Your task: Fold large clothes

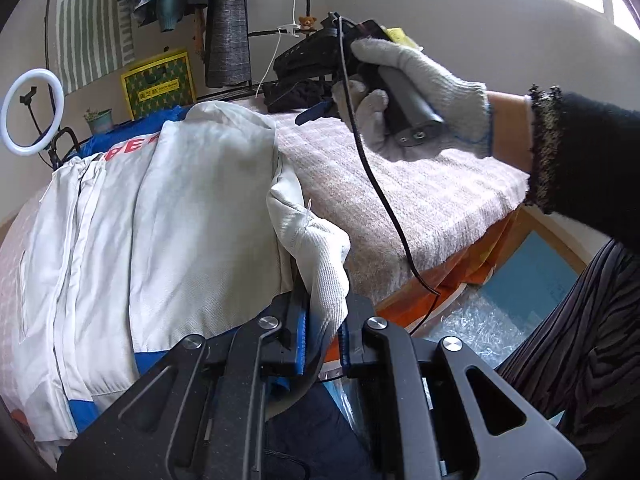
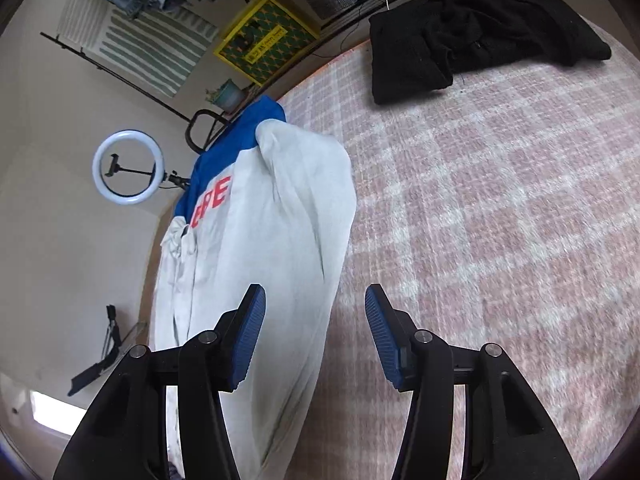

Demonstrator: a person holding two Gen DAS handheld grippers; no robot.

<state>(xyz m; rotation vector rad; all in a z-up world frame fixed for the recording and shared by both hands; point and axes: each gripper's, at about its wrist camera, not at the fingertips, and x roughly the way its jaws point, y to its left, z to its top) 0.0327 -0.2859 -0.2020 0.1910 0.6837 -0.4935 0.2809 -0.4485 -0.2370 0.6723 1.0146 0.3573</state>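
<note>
Left gripper pinches the white-and-blue cotton jacket; right gripper hangs spread, empty.
Soft, light, probably limp cloth; grip hems near the pink plaid bed's edge.

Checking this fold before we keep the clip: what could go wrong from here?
1. The left gripper pinches only a small corner of the white and blue jacket; it may slip.
2. The black cable hangs nearby and could snag.
3. The right gripper is open and empty, so the fold may skew.
</note>
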